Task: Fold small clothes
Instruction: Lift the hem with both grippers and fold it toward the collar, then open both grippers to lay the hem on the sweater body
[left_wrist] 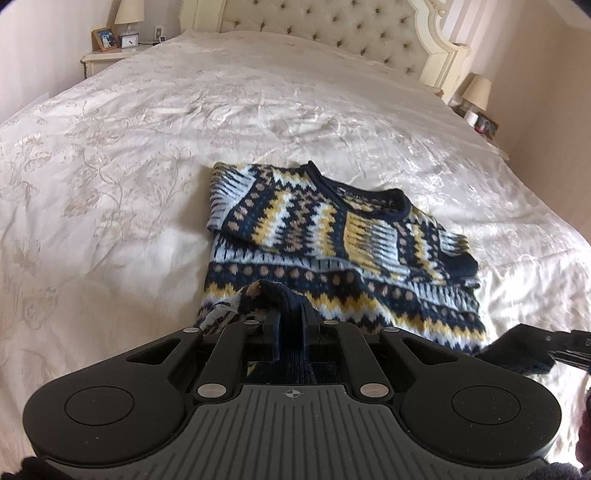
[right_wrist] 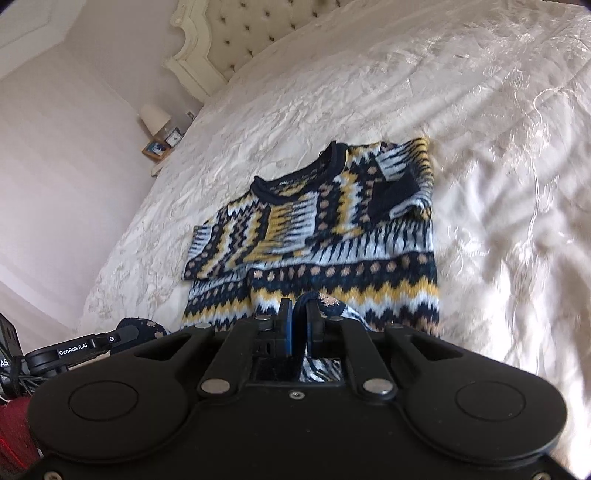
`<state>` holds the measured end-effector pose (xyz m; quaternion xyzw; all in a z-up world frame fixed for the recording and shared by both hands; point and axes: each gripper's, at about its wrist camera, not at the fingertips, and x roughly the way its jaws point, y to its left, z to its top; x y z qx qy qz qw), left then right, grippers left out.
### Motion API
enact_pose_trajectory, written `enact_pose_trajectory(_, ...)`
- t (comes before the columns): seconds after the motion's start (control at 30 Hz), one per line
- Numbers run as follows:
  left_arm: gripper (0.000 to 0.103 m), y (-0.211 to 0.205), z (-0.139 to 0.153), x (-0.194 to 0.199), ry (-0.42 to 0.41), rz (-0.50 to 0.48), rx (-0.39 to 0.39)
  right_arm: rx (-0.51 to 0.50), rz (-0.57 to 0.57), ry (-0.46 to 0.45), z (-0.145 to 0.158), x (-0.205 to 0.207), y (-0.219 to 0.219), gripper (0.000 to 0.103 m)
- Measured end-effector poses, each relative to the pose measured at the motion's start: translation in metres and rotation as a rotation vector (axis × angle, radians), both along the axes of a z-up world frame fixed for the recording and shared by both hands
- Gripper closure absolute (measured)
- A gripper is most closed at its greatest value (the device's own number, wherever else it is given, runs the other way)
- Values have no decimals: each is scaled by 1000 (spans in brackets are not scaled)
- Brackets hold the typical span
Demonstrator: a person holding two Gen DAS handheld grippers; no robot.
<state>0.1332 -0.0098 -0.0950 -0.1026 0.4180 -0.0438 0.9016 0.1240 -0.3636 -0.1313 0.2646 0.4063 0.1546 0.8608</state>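
Sweater [left_wrist: 332,236] lies flat on the bed [left_wrist: 147,147], its collar toward the headboard [left_wrist: 332,33] and its hem toward the person, so its long axis runs straight away from both claws. Both sleeves are already folded in across the chest. The left claw [left_wrist: 288,325] is clamped on the near-left corner of the hem, dark ribbing bunched between its jaws, and the right claw [right_wrist: 299,314] is clamped on the near-right corner in the same way. The two sit side by side along the hem, neither nearer to the collar than the other. Judging from this, the coming fold depends on carrying the hem forward along that axis toward the collar, both corners travelling level so the edge lands square rather than skewed.
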Motion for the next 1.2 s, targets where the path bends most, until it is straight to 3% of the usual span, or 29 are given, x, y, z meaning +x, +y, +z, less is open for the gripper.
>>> enact_pose_trajectory(0.37, 93, -10, 24, 33, -48, 24, 22, 25, -18, -57, 20, 38, -10, 89)
enact_pose_trajectory(0.77, 96, 2, 36, 94, -61, 10, 15, 10, -201, -110, 40, 89, -21, 89)
enact_pose_trajectory(0.83, 96, 4, 34, 107, -39, -1, 14, -9, -194, -81, 37, 100, -21, 81)
enact_pose_trajectory(0.97, 96, 3, 22, 122, -13, -69, 75, -79, -193, -11, 21, 105, -25, 78)
enact_pose_trajectory(1.03, 96, 3, 13, 122, 1, -105, 110, -132, -177, 25, 12, 105, -23, 63)
enact_pose_trajectory(1.07, 96, 3, 8, 122, 12, -121, 121, -156, -164, 44, 7, 105, -21, 49)
enact_pose_trajectory(1.2, 95, 7, -15, 122, 79, -171, 138, -204, -127, 92, -9, 106, -12, 46)
